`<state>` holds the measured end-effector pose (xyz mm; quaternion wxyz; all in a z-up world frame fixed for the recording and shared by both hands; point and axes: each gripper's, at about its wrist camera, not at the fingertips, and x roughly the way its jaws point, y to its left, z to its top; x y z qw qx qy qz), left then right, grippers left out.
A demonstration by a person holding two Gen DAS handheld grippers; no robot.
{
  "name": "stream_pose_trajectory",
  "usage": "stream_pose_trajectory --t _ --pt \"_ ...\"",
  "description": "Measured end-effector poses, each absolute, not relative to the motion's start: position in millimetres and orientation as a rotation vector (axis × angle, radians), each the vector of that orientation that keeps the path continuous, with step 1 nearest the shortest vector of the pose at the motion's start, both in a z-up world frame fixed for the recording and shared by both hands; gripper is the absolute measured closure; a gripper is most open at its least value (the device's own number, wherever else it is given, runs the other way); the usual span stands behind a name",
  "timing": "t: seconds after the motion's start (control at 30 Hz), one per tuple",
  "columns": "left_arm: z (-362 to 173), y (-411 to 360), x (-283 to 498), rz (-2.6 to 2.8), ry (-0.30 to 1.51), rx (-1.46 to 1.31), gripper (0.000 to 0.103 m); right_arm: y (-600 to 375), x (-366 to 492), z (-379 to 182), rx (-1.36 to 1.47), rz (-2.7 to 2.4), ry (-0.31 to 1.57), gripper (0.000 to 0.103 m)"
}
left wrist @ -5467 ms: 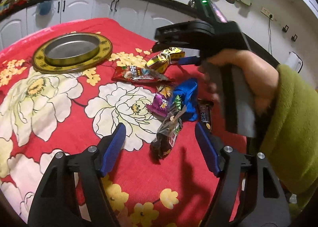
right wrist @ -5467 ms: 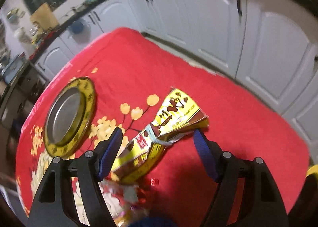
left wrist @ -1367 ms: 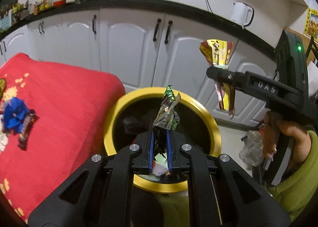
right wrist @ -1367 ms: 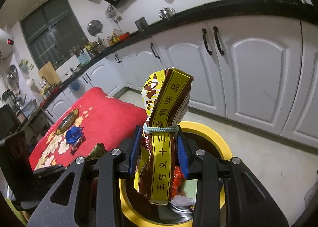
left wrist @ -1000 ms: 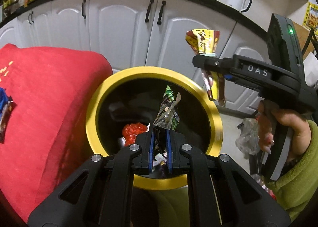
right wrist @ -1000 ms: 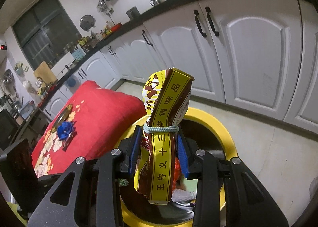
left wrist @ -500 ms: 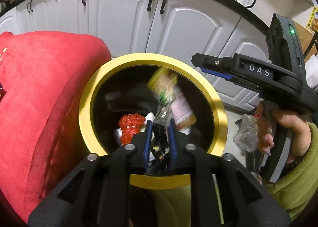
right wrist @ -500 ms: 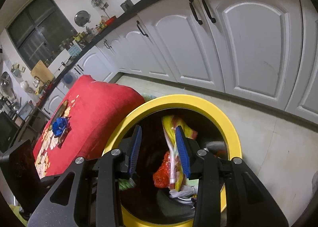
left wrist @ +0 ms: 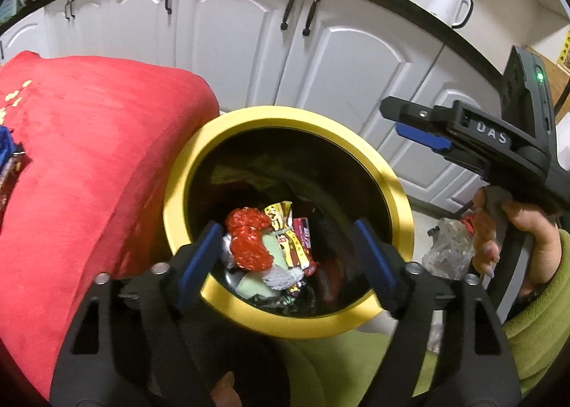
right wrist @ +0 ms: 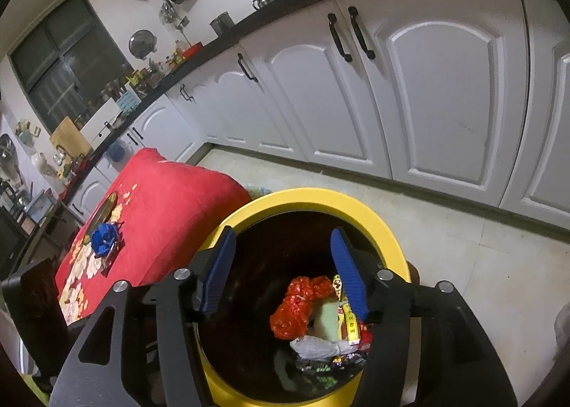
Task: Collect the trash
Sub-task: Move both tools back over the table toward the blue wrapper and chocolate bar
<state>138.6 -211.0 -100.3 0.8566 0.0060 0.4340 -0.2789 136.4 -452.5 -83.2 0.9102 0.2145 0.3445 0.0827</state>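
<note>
A round bin with a yellow rim (left wrist: 249, 118) (right wrist: 313, 198) stands on the floor beside the red-covered table. Inside lie a red crumpled wrapper (left wrist: 247, 243) (right wrist: 295, 307), the yellow-brown snack bag (left wrist: 285, 225) (right wrist: 347, 314) and other wrappers. My left gripper (left wrist: 285, 257) is open and empty over the bin's near side. My right gripper (right wrist: 285, 271) is open and empty above the bin; it also shows in the left wrist view (left wrist: 420, 125). A blue wrapper (right wrist: 103, 237) lies on the table.
The red floral tablecloth (left wrist: 82, 164) (right wrist: 167, 207) hangs down just left of the bin. White kitchen cabinets (left wrist: 249, 40) (right wrist: 445, 93) stand behind it across a tiled floor (right wrist: 481, 264). A clear crumpled bag (left wrist: 449, 253) lies on the floor right of the bin.
Both grippers opened over the bin. The yellow-brown bag dropped from the right gripper and the dark wrapper dropped from the left; both now lie inside.
</note>
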Motion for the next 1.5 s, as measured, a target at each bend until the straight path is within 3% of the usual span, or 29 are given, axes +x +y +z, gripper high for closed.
stream_pose_trajectory --t 0.13,1.5 --pt "-92.0 -203.0 137.0 -0.556 0.885 -0.009 0.011 -451.3 134.7 -76.9 0.437 0.169 0.697 0.043" --pt "5.8 -67.0 104.4 -0.219 0.537 -0.12 0.011 -334.0 110.7 1.7 0.236 0.387 0.589 0.035"
